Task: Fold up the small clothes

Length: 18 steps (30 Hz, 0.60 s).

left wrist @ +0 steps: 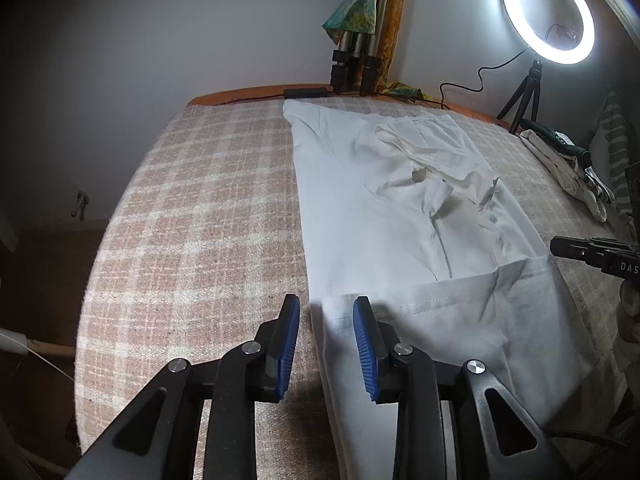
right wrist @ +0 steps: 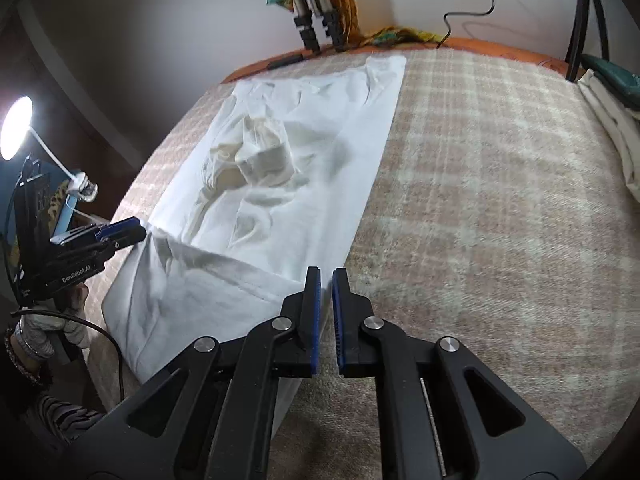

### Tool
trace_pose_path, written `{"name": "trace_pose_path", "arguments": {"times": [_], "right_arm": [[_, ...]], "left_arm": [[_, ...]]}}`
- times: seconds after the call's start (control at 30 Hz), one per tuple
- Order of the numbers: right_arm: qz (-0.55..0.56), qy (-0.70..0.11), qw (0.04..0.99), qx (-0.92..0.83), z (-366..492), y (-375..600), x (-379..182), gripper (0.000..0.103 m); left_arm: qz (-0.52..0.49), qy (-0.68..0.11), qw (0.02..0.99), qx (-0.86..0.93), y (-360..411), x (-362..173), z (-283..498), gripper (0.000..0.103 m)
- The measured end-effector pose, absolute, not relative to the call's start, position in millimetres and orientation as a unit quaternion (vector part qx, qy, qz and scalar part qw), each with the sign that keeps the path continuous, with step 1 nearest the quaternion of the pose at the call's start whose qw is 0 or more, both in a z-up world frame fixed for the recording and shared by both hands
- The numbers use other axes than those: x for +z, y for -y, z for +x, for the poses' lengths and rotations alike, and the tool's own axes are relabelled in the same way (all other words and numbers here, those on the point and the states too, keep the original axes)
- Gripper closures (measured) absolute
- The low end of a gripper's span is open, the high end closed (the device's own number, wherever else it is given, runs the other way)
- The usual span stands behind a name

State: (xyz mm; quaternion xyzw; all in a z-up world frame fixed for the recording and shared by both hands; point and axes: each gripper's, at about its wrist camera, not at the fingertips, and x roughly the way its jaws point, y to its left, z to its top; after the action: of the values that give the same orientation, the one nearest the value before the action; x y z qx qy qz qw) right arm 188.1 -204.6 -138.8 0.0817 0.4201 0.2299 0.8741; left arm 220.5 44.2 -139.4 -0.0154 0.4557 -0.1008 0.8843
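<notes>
A white garment (left wrist: 360, 208) lies spread lengthwise on a bed covered by a plaid blanket (left wrist: 192, 216), with both long sides already turned in toward the middle, where the cloth is bunched and wrinkled. The near hem has been folded up a short way, forming a band across the bottom edge. Judging from this, the narrowing folds are done and the lengthwise folding has only begun; the garment remains a long strip, so one or more folds from the near end toward the far end appear to be left, plus some smoothing of the rumpled centre.

The left tongs (left wrist: 326, 312) stand wide apart with nothing between them, straddling the near left corner of the folded band. The right tongs (right wrist: 326, 280) are narrowed to a thin gap at the garment's right edge; whether they pinch any cloth cannot be told. A ring light (left wrist: 548, 12) and a tripod (left wrist: 356, 60) stand at the far end of the bed
</notes>
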Motion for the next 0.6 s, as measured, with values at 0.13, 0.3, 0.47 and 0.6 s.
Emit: {"name": "trace_pose_path", "arguments": {"times": [0.13, 0.3, 0.47, 0.6], "right_arm": [[0.1, -0.411, 0.875, 0.236, 189.0, 216.7, -123.9, 0.088], [0.125, -0.382, 0.887, 0.23, 201.0, 234.6, -103.9, 0.048], [0.162, -0.385, 0.878, 0.232, 242.3, 248.4, -95.9, 0.048], [0.197, -0.385, 0.87, 0.236, 285.0, 254.9, -97.7, 0.048]], "left_arm": [[-0.029, -0.44, 0.891, -0.11, -50.7, -122.4, 225.8, 0.067], [-0.049, -0.421, 0.899, -0.111, -62.1, -104.2, 251.0, 0.058], [-0.057, -0.411, 0.902, -0.122, -70.0, -95.1, 298.0, 0.05], [-0.098, -0.42, 0.893, -0.131, -78.5, -104.8, 344.9, 0.048]]}}
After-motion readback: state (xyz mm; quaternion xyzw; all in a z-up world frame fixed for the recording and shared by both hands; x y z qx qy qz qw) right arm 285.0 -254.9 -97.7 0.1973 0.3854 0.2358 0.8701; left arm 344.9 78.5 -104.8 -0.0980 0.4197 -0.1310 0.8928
